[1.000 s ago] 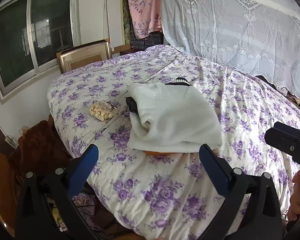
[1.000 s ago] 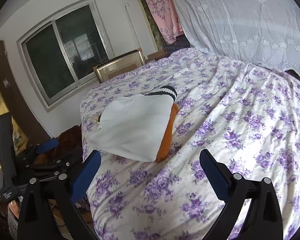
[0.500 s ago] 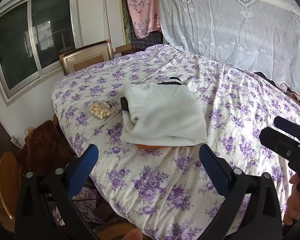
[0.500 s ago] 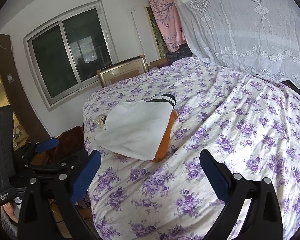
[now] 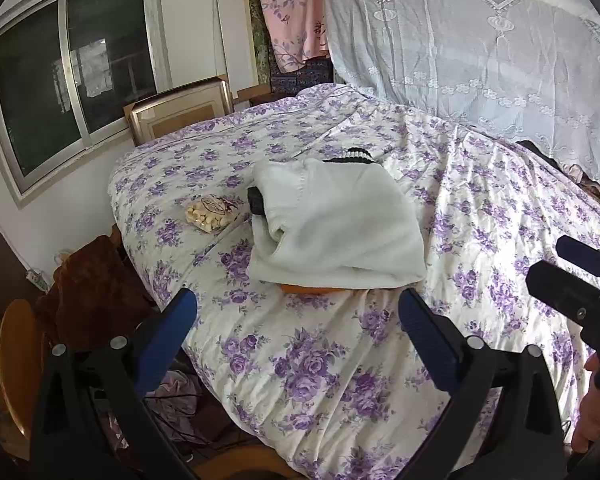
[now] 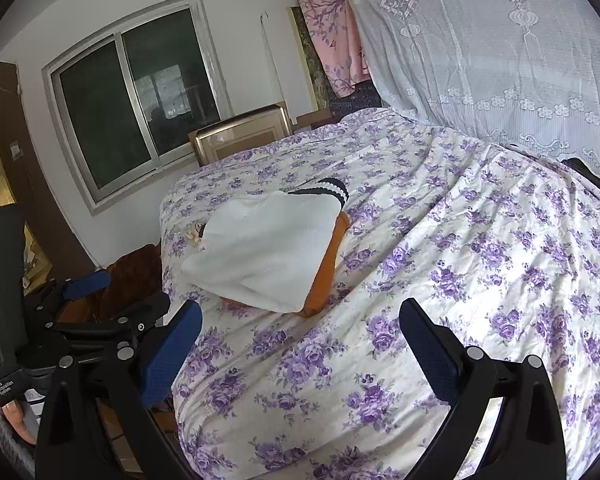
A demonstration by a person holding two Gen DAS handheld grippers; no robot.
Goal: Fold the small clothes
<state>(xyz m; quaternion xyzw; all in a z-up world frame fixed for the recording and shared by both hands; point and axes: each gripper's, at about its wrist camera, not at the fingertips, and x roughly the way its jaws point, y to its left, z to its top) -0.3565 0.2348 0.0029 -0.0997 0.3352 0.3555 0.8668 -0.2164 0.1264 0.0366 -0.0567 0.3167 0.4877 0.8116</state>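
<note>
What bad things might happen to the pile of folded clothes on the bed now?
The white garment sits stacked on an orange garment near the corner of the soft, rumpled bedspread, so a bump might tip the pile toward the edge. The snack bag lies right beside it and could get knocked off. Both grippers, left and right, are open and empty.

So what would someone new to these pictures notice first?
A folded white sweater lies on an orange garment in the middle of the purple-flowered bedspread. A bag of pale snacks sits beside the pile on the window side. Both grippers, left and right, hover open and empty.
</note>
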